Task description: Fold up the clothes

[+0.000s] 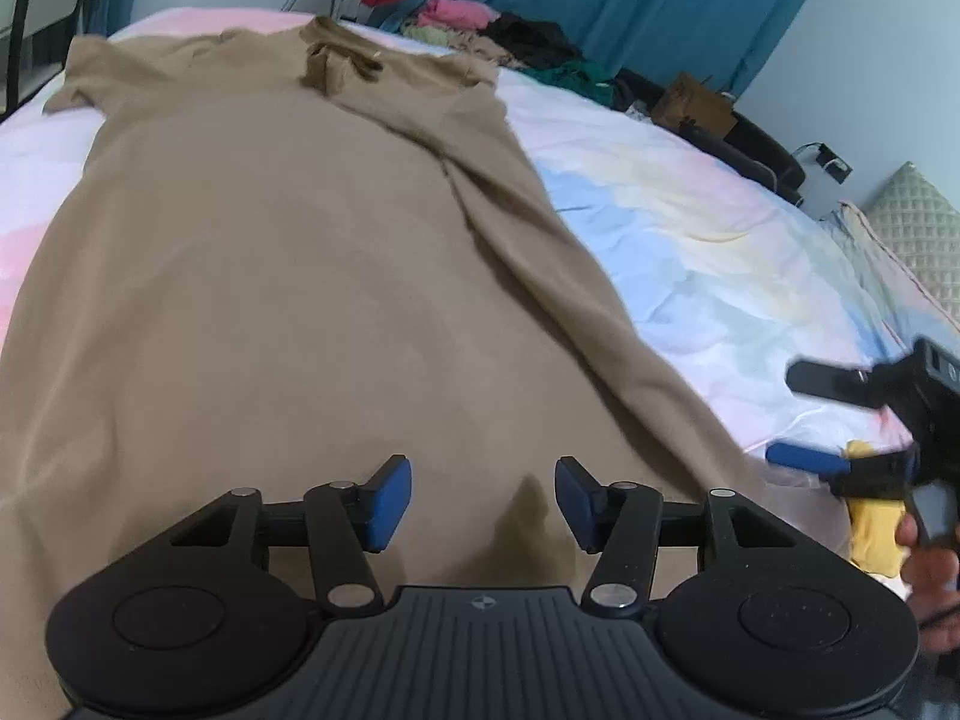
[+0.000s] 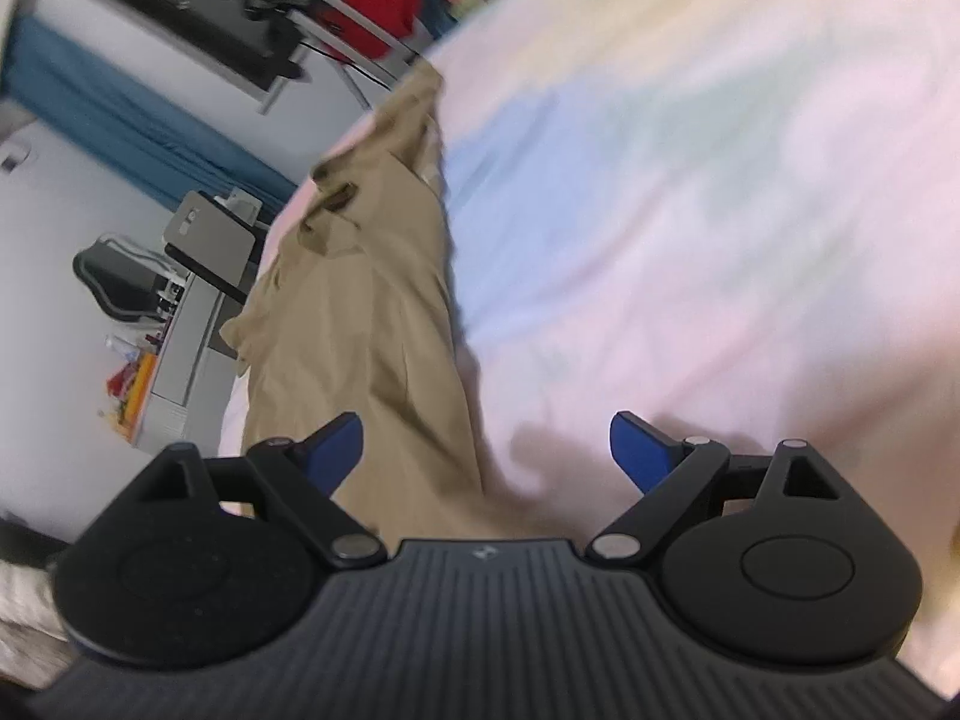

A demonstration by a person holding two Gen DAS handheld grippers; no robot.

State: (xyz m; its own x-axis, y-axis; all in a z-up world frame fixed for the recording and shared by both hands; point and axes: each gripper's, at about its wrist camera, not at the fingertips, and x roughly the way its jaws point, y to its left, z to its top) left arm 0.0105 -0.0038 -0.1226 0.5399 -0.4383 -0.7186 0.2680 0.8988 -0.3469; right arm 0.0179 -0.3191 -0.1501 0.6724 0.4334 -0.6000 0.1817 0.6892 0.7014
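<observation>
A tan garment (image 1: 270, 276) is spread flat on the pastel bedsheet (image 1: 690, 240). The left gripper (image 1: 483, 501) is held empty above its near hem, jaws parted. The right gripper (image 2: 486, 450) is spread wide over the garment's right edge, bare sheet beside.

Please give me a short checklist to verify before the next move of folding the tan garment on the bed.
1. Large tan fabric garment lies spread on the pastel tie-dye bed sheet: ok.
2. Left claw open, empty: ok.
3. Right claw open, empty: ok.
4. Garment's right edge flat: not ok, already doubled over.
5. Garment's near hem visible: cannot tell.
</observation>
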